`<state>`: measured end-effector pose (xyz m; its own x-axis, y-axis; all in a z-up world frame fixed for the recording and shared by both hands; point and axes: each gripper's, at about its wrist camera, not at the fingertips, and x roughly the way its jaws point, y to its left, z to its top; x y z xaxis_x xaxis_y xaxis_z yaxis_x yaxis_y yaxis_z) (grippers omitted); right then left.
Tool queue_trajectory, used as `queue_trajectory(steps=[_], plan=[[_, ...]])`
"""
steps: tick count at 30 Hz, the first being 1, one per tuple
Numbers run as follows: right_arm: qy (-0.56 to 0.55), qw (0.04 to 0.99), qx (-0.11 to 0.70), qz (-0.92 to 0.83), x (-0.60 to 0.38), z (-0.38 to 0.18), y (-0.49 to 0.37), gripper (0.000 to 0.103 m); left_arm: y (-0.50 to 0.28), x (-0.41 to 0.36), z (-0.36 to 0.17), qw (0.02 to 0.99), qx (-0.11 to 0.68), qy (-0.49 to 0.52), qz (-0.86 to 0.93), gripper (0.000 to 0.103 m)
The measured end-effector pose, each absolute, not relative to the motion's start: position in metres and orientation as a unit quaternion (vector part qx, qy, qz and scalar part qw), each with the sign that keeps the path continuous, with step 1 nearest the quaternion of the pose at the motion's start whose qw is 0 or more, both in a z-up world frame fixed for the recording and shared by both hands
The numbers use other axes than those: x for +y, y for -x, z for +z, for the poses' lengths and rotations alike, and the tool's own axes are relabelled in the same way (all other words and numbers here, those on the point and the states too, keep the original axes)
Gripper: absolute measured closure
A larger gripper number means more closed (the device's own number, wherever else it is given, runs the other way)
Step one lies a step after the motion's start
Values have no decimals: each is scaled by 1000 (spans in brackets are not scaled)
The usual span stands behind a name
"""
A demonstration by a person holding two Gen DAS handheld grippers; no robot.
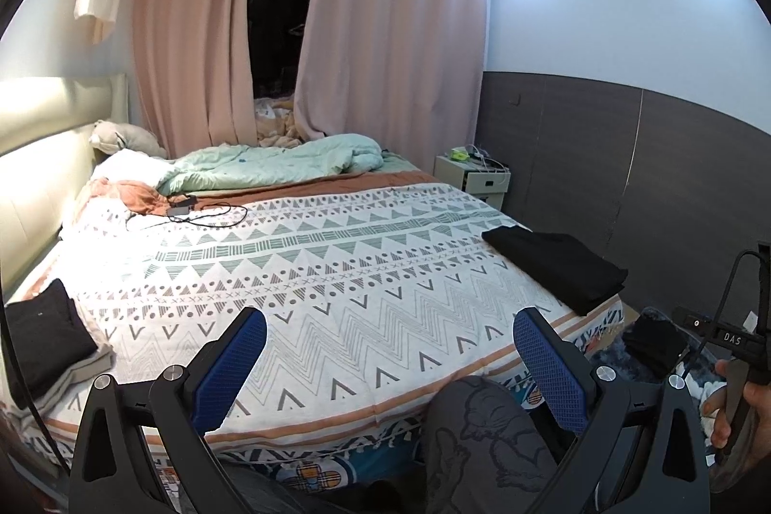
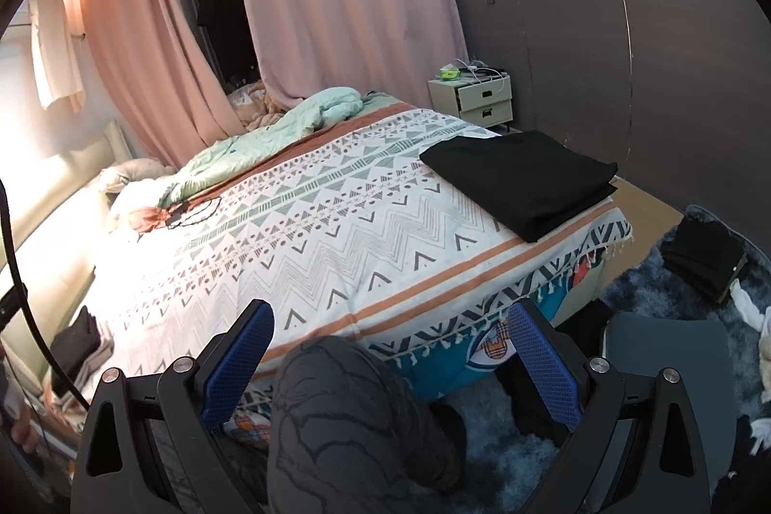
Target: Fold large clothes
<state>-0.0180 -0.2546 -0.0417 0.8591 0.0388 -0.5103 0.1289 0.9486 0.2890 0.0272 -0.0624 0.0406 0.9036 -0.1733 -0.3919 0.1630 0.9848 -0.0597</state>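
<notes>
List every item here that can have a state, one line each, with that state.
left gripper: open, holding nothing
right gripper: open, holding nothing
black garment: folded, flat on the bed's right corner
dark clothes: folded, stacked at the left edge
patterned bedspread: spread flat
green duvet: crumpled at the far side
curtains: parted in the middle
nightstand: drawers shut
</notes>
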Motion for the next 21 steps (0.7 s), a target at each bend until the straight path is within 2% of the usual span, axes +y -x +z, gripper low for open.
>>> queue_trajectory(steps=[21], plan=[[-177,949,261,-22,-262,-53,15,5,-24,-64,43,979,191,5,-76,1]])
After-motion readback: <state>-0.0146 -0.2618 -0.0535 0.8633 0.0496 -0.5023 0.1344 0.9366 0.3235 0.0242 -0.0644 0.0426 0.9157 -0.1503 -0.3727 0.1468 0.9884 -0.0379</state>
